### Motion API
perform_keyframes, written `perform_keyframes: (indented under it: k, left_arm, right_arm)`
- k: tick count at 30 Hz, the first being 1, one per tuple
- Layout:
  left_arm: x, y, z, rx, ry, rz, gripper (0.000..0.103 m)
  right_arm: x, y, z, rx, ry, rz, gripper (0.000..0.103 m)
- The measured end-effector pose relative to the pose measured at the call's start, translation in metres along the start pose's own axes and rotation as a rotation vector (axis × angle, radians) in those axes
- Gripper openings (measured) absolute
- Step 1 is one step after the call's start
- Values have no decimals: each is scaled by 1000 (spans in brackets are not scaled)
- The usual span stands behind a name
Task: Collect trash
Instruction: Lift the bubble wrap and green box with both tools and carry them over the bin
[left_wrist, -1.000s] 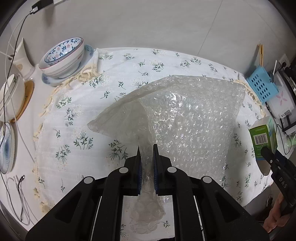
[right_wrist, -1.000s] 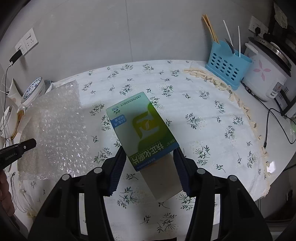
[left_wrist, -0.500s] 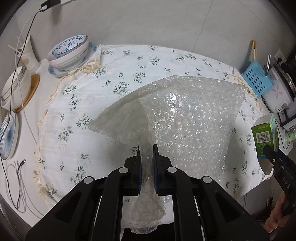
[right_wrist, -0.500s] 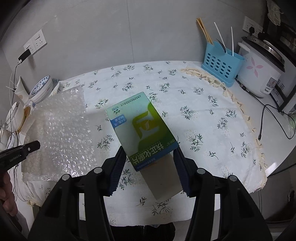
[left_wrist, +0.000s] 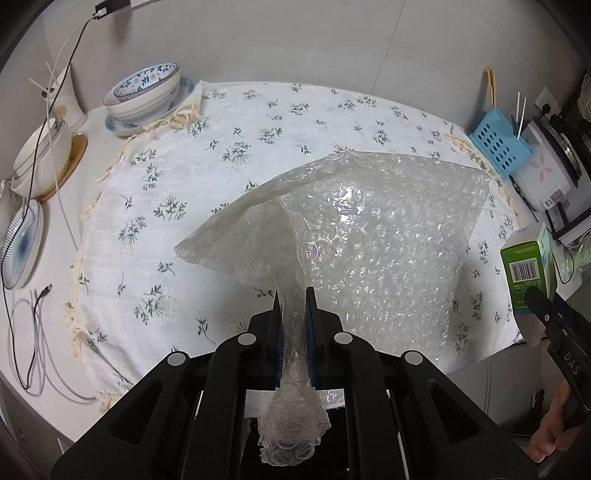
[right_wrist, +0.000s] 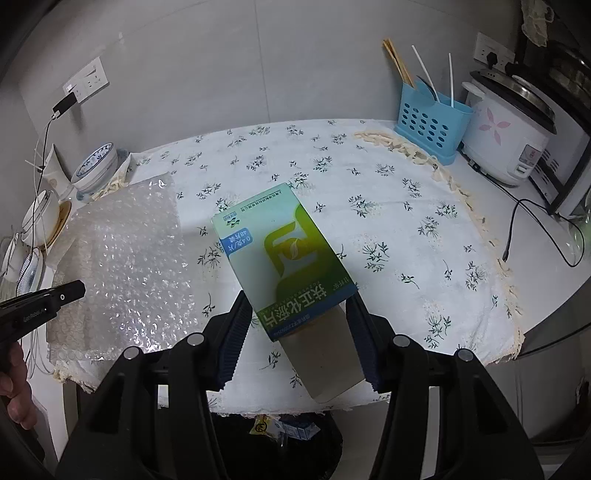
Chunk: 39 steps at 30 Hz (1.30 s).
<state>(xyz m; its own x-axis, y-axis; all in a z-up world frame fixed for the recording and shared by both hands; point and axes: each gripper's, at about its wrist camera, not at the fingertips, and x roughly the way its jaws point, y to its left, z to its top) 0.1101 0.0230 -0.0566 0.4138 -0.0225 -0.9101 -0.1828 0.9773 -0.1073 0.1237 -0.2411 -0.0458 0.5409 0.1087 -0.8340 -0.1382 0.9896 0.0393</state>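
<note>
1. Left tool (left_wrist: 293, 317): jaws nearly closed, pinching a gathered fold of the clear bubble-wrap sheet (left_wrist: 369, 236). The sheet fans out from the pinch toward frame centre and right, lifted over the white floral tablecloth (left_wrist: 177, 192); a bunched tail hangs below the jaws at lower centre.
2. Right tool (right_wrist: 299, 332): jaws about half open, gripping the near end of a green and white cardboard medicine box (right_wrist: 284, 251). The box's long axis runs from the jaws up and left into frame centre; it is held clear of the tabletop (right_wrist: 535, 280).
3. Both trash items are off the tabletop, one per hand. In the left wrist view the box shows at the right edge, well apart from the wrap.
4. Key relation: in the right wrist view, at lower centre just past the tabletop's near edge, a dark opening (right_wrist: 273, 435) with wrappers inside shows below the box. Likely a trash bin, though its rim is mostly hidden by the tool body.
5. Judgement: the right hand appears nearer that opening, almost above it; the left hand's wrap sits to frame left of it.
6. Risk: the wide, limp wrap may catch the tabletop edge or drape outside the bin.
</note>
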Motion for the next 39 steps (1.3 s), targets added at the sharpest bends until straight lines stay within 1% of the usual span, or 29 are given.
perform_keyframes:
  k: [7, 20, 28, 39]
  left_arm:
    - [-9, -8, -21, 10, -2, -3, 9]
    - [-16, -18, -70, 3, 30, -23, 9]
    - [-19, -21, -106, 0, 57, -30, 9]
    - [-14, -27, -157, 5, 106, -38, 9]
  right_arm:
    - [-11, -3, -19, 3, -5, 11, 50]
    - [-32, -11, -57, 4, -3, 29, 50]
    - [-50, -9, -87, -14, 2, 47, 50]
    - [-55, -19, -127, -17, 36, 50, 50]
